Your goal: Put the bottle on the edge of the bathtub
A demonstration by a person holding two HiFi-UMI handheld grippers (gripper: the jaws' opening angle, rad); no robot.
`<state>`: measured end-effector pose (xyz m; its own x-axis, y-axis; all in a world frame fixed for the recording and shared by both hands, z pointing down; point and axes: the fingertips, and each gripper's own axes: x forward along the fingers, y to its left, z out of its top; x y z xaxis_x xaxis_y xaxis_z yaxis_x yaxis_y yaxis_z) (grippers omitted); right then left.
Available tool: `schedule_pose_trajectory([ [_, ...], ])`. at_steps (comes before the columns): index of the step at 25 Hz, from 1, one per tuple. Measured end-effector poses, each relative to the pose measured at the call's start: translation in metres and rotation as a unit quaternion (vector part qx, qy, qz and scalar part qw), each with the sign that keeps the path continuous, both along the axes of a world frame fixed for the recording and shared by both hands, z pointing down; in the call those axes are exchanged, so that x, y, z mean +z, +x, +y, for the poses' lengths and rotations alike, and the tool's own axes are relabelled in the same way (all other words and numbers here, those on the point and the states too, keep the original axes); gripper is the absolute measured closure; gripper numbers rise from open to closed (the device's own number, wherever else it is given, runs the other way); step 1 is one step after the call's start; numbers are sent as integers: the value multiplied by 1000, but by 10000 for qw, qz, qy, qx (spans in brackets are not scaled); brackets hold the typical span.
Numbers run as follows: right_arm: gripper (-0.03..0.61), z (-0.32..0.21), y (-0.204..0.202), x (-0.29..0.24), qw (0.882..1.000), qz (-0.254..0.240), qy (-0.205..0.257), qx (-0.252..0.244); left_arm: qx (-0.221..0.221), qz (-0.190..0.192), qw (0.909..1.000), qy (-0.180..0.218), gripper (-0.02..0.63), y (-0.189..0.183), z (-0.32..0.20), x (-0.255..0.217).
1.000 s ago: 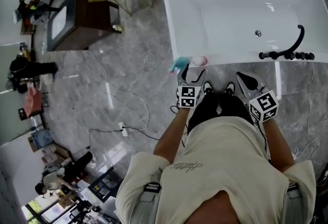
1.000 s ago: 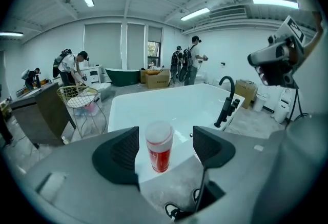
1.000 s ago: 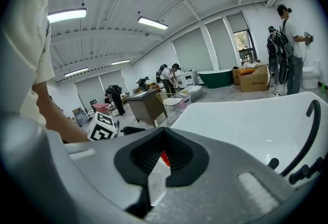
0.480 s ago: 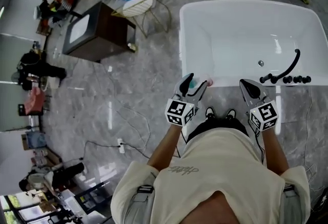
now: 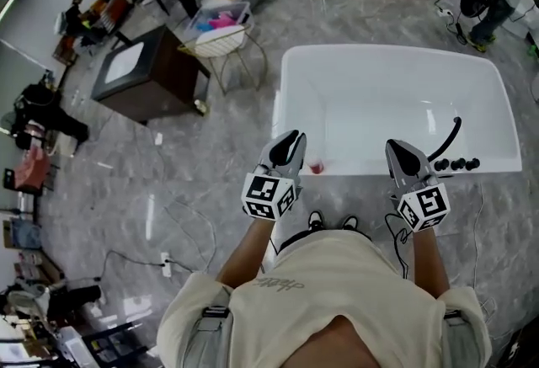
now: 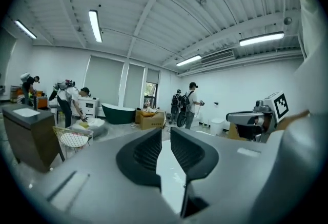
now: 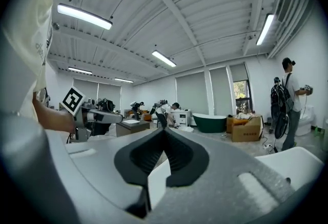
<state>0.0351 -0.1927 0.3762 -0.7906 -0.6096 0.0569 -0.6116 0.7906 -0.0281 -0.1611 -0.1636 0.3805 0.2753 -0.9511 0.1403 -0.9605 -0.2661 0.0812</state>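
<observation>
Pink-topped bottle (image 5: 316, 166) looks parked on the bathtub's (image 5: 379, 166) near rim, just beside the left gripper (image 5: 287, 144), whose jaws are closing on nothing. Right gripper (image 5: 402, 152) is pinched together, empty. I'd pull the 2 straight back, no bumping it.
</observation>
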Motion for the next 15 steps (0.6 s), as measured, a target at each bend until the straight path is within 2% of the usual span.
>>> schedule_pose_trajectory([
  [3,577,-1,4,-30,9994,-262,225,-3,-171,-104,9995,230,567,-4,-3,-23],
  [6,577,5,6,-59,9989,-324,335,21,-180,53,9993,324,593,-8,1,-47],
  [9,577,7,7,-83,9978,-373,548,9,-161,254,9990,339,597,-12,-3,-59],
  [12,577,2,5,-94,9968,-377,705,3,-204,179,9991,324,597,-16,-14,-60],
  [15,577,0,3,-99,9963,-361,781,41,-40,156,9996,214,597,-11,-22,-58],
])
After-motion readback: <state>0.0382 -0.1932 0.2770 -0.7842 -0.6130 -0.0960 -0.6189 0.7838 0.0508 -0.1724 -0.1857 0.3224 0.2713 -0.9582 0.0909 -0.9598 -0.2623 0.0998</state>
